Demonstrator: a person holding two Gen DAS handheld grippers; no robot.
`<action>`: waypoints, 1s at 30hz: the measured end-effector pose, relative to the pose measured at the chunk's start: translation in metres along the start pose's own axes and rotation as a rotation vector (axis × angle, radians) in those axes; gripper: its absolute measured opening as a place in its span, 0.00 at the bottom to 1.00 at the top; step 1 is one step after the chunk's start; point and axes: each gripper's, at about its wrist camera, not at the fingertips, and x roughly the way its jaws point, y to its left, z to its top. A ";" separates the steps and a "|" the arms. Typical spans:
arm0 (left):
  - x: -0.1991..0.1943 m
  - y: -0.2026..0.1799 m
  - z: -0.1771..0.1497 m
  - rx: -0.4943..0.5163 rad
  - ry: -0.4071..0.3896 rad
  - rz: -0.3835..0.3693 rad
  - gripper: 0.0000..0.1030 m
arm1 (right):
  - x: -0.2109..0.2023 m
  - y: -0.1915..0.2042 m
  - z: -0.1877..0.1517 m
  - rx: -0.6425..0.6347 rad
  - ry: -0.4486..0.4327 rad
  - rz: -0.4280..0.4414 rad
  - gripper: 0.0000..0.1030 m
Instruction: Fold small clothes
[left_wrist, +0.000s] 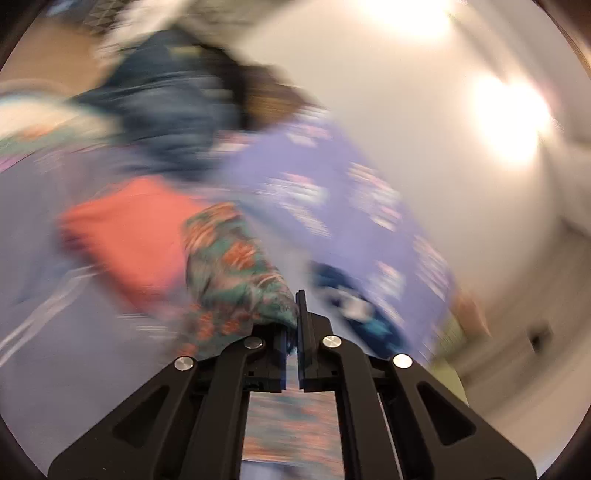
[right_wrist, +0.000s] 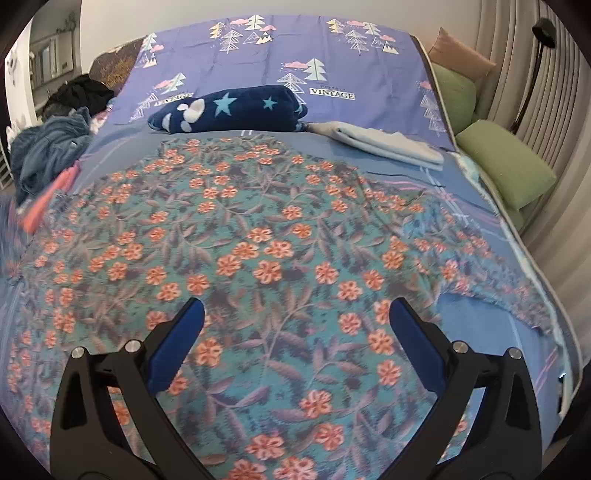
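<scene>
Purple bed sheet (right_wrist: 369, 51) lies under the flowery cloth (right_wrist: 258, 240), which spreads flat. Left gripper (left_wrist: 297, 321) pinches its edge tight. Right gripper (right_wrist: 295, 314) hangs wide open above its near end, holding nothing.

My left wrist view is streaked with heavy motion blur: the floral cloth (left_wrist: 229, 266) and purple sheet (left_wrist: 332, 192) smear into bands, while my own left gripper (left_wrist: 295, 332) stays crisp. Two blown-out patches of glare (left_wrist: 509, 118) burn white on the pale surface at upper right. My right wrist view is evenly lit, soft and bright, with no hard shadows; the floral garment (right_wrist: 266, 258) reads clearly at centre but softens slightly toward the left edge. Both views bow strongly at the rim, fisheye fashion, and dark vignetting closes in the corners.
</scene>
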 end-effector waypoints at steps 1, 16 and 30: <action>0.007 -0.034 -0.009 0.062 0.024 -0.067 0.03 | -0.001 -0.001 -0.001 0.004 -0.002 0.009 0.98; 0.132 -0.155 -0.236 0.435 0.652 -0.087 0.61 | 0.002 -0.076 -0.015 0.136 0.065 0.108 0.98; 0.072 -0.052 -0.166 0.609 0.354 0.442 0.92 | 0.098 0.006 0.069 0.103 0.341 0.599 0.52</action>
